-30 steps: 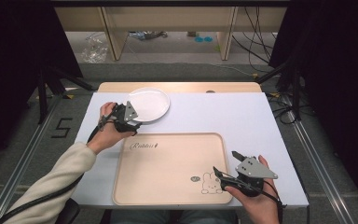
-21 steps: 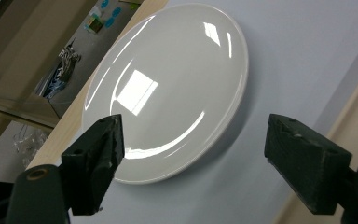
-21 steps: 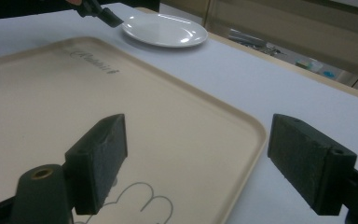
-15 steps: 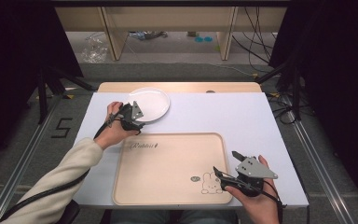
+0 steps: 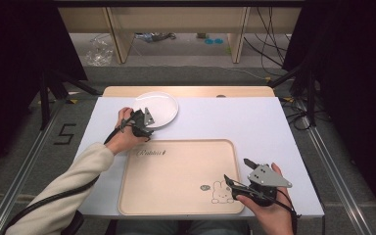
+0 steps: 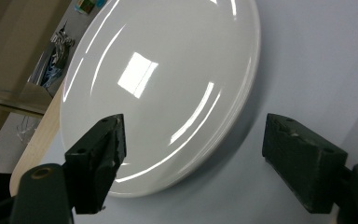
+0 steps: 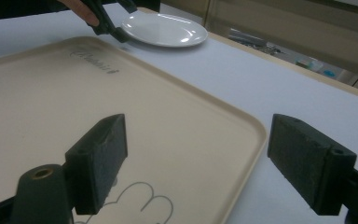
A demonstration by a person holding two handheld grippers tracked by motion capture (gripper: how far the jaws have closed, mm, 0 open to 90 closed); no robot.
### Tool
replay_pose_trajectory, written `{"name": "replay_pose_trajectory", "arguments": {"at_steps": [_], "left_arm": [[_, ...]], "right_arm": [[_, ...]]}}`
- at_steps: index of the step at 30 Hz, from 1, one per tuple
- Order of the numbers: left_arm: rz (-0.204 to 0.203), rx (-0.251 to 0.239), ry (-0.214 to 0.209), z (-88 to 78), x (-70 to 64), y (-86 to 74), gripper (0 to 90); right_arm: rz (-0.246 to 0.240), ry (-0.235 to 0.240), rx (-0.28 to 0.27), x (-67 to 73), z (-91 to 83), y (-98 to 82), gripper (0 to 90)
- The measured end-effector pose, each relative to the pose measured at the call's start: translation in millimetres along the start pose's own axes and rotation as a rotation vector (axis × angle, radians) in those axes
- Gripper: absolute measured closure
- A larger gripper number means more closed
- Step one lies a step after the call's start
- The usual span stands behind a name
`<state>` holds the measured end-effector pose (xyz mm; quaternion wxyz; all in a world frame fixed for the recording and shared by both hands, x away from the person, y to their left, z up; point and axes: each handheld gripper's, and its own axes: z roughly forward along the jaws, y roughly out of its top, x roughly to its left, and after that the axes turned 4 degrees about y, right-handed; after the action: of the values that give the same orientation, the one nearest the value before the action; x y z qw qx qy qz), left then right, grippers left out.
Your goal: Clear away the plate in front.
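A white plate [image 5: 155,108] lies at the back left of the white table top. My left gripper [image 5: 147,126] is at the plate's near rim, open. In the left gripper view the plate [image 6: 163,88] looms close, and the left gripper [image 6: 196,158] has one jaw over the rim and the other over bare table beside it. A beige tray [image 5: 176,176] with a rabbit drawing lies at the front. My right gripper [image 5: 235,170] hovers open over the tray's front right corner. In the right gripper view the right gripper [image 7: 198,158] straddles the tray's edge [image 7: 242,135], and the plate [image 7: 165,29] lies far off.
The white table top [image 5: 254,122] extends to the right of the plate and tray. A wooden strip [image 5: 191,91] runs along the far edge. Metal rails [image 5: 333,161] flank the table. Shelving and cables [image 5: 176,36] lie beyond on the floor.
My left gripper has moved right and forward up to the plate's near rim. The right gripper has stayed where it was.
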<state>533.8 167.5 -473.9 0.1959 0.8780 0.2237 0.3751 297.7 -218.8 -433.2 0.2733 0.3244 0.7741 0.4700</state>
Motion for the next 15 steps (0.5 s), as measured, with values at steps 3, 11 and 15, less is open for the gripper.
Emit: {"name": "replay_pose_trajectory", "arguments": {"at_steps": [3, 11, 15], "left_arm": [[0.011, 0.009, 0.002, 3.9, -0.8, -0.1, 22.3], [0.030, 0.027, 0.006, 13.1, -1.4, 3.5, 22.6], [0.055, 0.027, 0.008, 16.3, -0.4, 5.7, 23.0]], "right_arm": [[0.002, 0.001, 0.000, 0.1, 0.1, -0.1, 21.0], [0.004, 0.002, 0.007, 0.0, -0.4, 0.2, 21.1], [0.004, 0.004, 0.000, -0.1, 0.2, -0.1, 21.1]]}}
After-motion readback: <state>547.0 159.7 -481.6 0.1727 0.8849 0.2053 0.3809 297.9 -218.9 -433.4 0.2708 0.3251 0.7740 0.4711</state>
